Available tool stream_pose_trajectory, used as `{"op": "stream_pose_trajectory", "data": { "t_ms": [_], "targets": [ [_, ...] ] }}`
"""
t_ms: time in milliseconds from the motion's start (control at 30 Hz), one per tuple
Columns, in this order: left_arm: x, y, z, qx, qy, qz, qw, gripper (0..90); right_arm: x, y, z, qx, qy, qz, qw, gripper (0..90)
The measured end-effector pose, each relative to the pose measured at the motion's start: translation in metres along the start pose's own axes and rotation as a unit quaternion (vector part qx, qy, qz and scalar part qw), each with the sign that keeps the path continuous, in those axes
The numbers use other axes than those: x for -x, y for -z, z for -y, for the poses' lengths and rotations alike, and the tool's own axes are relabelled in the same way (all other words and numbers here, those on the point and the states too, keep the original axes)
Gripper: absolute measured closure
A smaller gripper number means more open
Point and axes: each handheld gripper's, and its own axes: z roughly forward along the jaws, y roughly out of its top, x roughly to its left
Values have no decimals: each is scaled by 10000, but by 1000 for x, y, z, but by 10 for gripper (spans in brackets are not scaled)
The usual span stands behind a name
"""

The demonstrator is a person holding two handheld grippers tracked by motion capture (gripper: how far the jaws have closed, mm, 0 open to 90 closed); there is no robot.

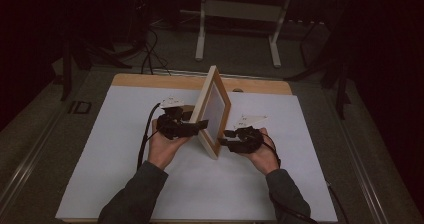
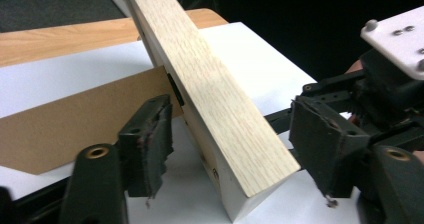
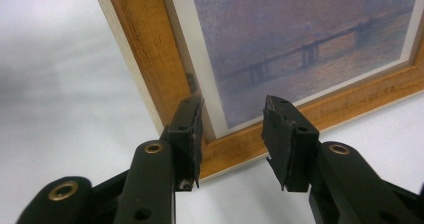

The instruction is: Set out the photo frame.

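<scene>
Dim room around me, with a white sheet (image 1: 125,174) covering the table and a strip of bare wood along its far edge. Near the middle of that sheet the picture frame (image 1: 212,111) stands on its lower edge, leaning back on its brown cardboard stand (image 2: 75,129). My left gripper (image 1: 199,126) sits behind it, jaws spread on either side of the wooden edge without pressing. My right gripper (image 1: 226,134) faces the front lower corner, jaws parted, pinching nothing. I judge the frame stiff and fairly light, but its glazed front fragile and slick; the wooden rim is the place to grip.
</scene>
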Motion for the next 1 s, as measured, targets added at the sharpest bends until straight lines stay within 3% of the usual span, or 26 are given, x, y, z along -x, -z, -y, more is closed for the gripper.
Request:
{"op": "stream_pose_trajectory", "data": {
  "t_ms": [500,1000],
  "targets": [
    [8,-3,4,-60,-175,-381,9991,533,3,3,4,-2,-48,22,10000,587],
    [11,-3,4,-68,-144,-491,9987,561,5,6,5,14,-86,46,10000,579]
  ]
}}
